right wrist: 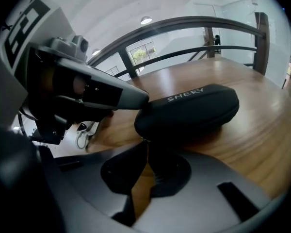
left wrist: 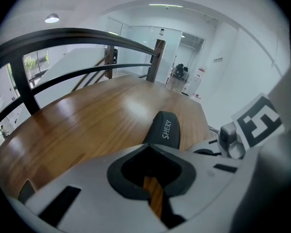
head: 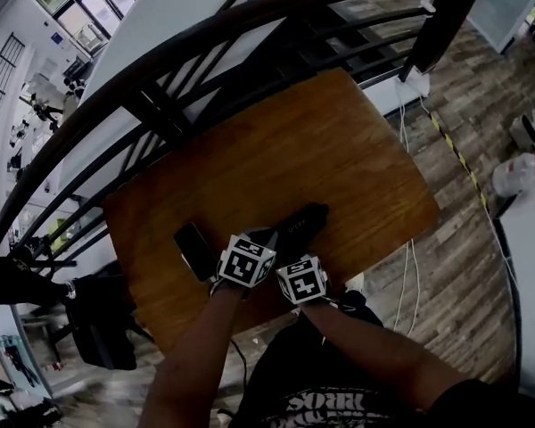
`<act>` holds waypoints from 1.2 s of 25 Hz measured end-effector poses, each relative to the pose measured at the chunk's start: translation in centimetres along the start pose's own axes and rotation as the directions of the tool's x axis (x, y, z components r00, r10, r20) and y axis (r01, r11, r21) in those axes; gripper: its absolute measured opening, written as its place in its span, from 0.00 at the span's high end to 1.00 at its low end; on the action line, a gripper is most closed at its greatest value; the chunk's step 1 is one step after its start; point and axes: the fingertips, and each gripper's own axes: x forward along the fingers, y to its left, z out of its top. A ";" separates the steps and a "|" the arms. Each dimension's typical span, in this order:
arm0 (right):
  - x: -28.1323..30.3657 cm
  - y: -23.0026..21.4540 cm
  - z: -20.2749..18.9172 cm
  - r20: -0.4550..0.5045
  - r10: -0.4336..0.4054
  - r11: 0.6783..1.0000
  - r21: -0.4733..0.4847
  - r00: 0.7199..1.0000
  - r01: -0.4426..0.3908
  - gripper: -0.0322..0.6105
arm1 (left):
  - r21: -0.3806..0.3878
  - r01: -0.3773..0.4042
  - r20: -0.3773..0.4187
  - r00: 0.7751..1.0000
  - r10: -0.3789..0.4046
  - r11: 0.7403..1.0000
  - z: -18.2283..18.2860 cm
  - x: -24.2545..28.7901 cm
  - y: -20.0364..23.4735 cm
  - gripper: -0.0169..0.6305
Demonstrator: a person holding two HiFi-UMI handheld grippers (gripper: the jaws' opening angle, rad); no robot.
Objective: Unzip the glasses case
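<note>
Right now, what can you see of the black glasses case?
The glasses case is a black, oblong shell with pale "SHERY" lettering. It looks zipped shut and lies flat on the wooden table. The left gripper, shut, seems to touch one end. The right gripper, shut, meets its near edge.

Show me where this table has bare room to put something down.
The far half of the table, between the glasses case and the railing, is bare; so is the right side beyond the case. The near edge is crowded: the left hand-held gripper, the right hand-held gripper, the case and a flat black object sit close together.
</note>
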 end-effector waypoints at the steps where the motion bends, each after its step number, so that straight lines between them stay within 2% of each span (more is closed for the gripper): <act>1: 0.1 0.1 0.2 0.012 0.010 1.000 -0.007 1.000 -0.010 0.94 | -0.002 -0.003 0.006 1.000 0.003 1.000 0.3 0.1 0.1 0.97; 4: -0.2 0.3 0.8 0.019 0.038 0.999 -0.028 0.999 -0.037 0.95 | 0.003 -0.010 0.003 1.000 0.010 1.000 0.8 0.4 0.3 0.97; 11: -1.0 -0.8 0.7 0.015 0.046 0.993 -0.112 0.999 -0.044 0.95 | 0.028 -0.023 -0.007 1.000 0.023 0.999 1.1 0.2 0.1 0.97; 15: -1.1 -0.5 0.3 0.018 0.034 0.977 -0.210 0.999 -0.030 0.95 | 0.043 -0.035 -0.006 0.999 0.035 0.998 0.4 0.4 0.2 0.97; 18: -1.5 -0.5 0.5 0.017 0.024 0.951 -0.308 1.000 -0.018 0.95 | 0.047 -0.036 -0.013 0.999 0.037 0.998 0.4 0.4 0.0 0.97; 24: -1.8 -0.4 0.2 0.011 0.013 0.915 -0.402 1.000 -0.008 0.95 | 0.156 -0.014 -0.009 1.000 0.016 0.988 2.3 0.6 -2.0 0.97; 27: -1.6 -0.5 -0.3 0.007 0.012 0.901 -0.433 1.000 -0.008 0.95 | 0.231 0.006 -0.055 0.998 0.007 0.973 2.3 1.8 -3.1 0.97; 30: -1.6 -1.1 -0.4 0.000 0.015 0.905 -0.425 1.000 -0.013 0.95 | 0.223 0.044 -0.077 0.997 -0.028 0.974 1.9 2.2 -3.5 0.97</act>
